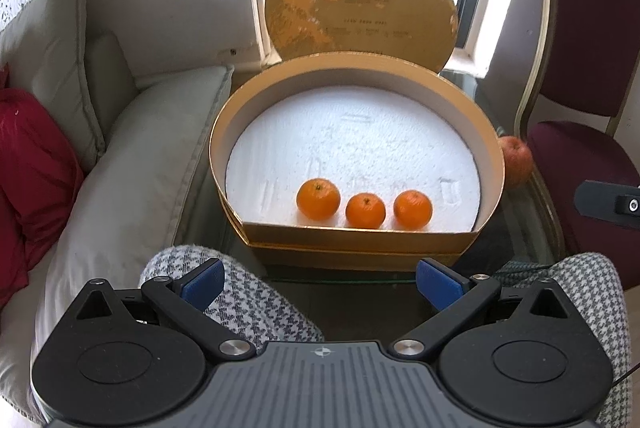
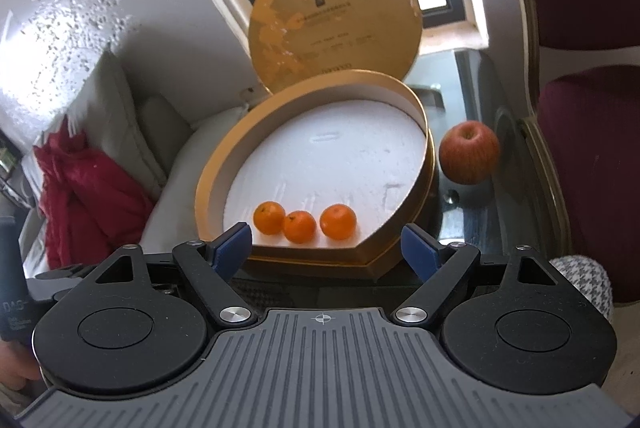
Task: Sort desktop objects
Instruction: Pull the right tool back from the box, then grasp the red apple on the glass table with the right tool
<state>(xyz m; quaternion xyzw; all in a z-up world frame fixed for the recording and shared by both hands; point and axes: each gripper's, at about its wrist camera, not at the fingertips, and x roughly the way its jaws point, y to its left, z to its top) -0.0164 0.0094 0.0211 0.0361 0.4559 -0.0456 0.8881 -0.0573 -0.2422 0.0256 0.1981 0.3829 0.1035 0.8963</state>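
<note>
Left wrist view: box [image 1: 490, 152] rim hides much of the apple [image 1: 519, 159].

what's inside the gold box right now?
Three small orange tangerines sit in a row on the white foam liner of the round gold cardboard box, near its front wall. What lies under the foam is covered.
</note>
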